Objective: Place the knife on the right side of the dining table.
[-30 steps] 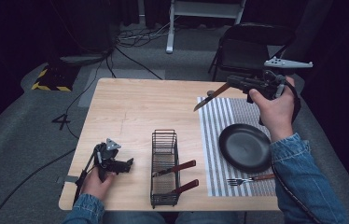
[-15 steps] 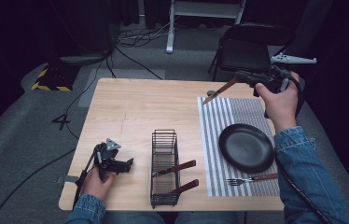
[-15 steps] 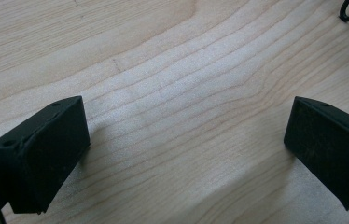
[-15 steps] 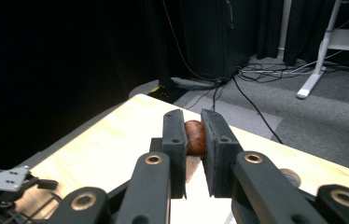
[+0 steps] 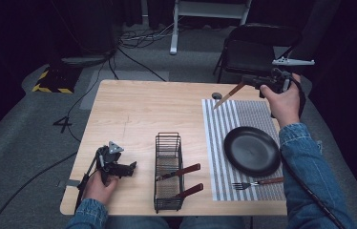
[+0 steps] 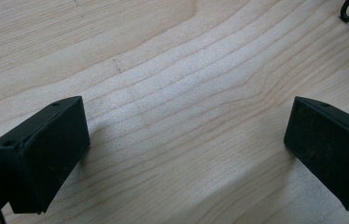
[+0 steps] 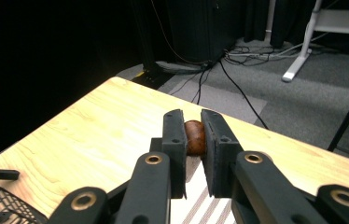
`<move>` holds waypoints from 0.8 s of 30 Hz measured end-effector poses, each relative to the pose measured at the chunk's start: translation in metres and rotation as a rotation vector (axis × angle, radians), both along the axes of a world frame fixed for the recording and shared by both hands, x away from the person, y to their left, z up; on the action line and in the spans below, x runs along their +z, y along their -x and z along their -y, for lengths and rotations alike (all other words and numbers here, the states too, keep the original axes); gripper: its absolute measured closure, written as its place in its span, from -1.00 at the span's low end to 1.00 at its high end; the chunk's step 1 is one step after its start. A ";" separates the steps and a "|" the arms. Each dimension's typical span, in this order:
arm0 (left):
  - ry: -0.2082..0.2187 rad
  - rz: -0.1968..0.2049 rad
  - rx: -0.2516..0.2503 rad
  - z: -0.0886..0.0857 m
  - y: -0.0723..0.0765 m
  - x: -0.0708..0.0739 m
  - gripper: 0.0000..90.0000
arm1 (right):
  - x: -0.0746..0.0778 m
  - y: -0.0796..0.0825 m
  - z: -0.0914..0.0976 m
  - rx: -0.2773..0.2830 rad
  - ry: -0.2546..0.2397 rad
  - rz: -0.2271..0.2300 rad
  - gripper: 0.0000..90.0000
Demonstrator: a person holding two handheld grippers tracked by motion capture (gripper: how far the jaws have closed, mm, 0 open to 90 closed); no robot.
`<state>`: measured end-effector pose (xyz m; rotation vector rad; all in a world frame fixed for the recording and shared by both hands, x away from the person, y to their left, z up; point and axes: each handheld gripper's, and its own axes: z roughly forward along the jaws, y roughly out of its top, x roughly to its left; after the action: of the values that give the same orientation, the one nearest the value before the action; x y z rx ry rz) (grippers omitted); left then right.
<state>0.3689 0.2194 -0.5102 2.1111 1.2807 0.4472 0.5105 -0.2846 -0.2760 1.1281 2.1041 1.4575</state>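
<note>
My right gripper [image 5: 252,81] hangs above the far edge of the table, shut on the brown handle of a knife [image 5: 229,94]. The blade slants down and left over the far left corner of the striped placemat [image 5: 219,138]. In the right gripper view the rounded handle end [image 7: 194,137] sits pinched between the jaws of the gripper [image 7: 192,127]. My left gripper [image 5: 130,167] rests low at the table's front left, open. In the left gripper view its jaws [image 6: 186,135] stand wide apart over bare wood.
A black plate [image 5: 252,151] lies on the placemat, with a fork [image 5: 257,182] in front of it. A black wire rack [image 5: 168,143] stands at front centre and holds two brown-handled utensils [image 5: 181,171]. A chair [image 5: 253,52] stands beyond the far edge.
The right gripper has carried the knife a little to the right and farther back, and the blade now lies flatter. The left gripper has stayed in place.
</note>
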 end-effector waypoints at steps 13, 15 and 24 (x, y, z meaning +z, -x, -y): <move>0.001 0.000 0.000 0.000 0.000 0.000 -0.99 | -0.042 -0.015 0.015 -0.046 0.015 -0.091 0.80; 0.000 0.000 0.000 0.000 0.000 0.000 -0.99 | -0.046 -0.016 0.017 -0.054 0.025 -0.102 0.80; 0.000 0.001 0.001 0.000 0.000 0.000 -0.99 | -0.058 -0.018 0.021 -0.054 0.039 -0.142 0.80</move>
<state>0.3689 0.2194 -0.5103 2.1100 1.2808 0.4480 0.5280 -0.3055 -0.3340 1.2979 2.1677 1.3422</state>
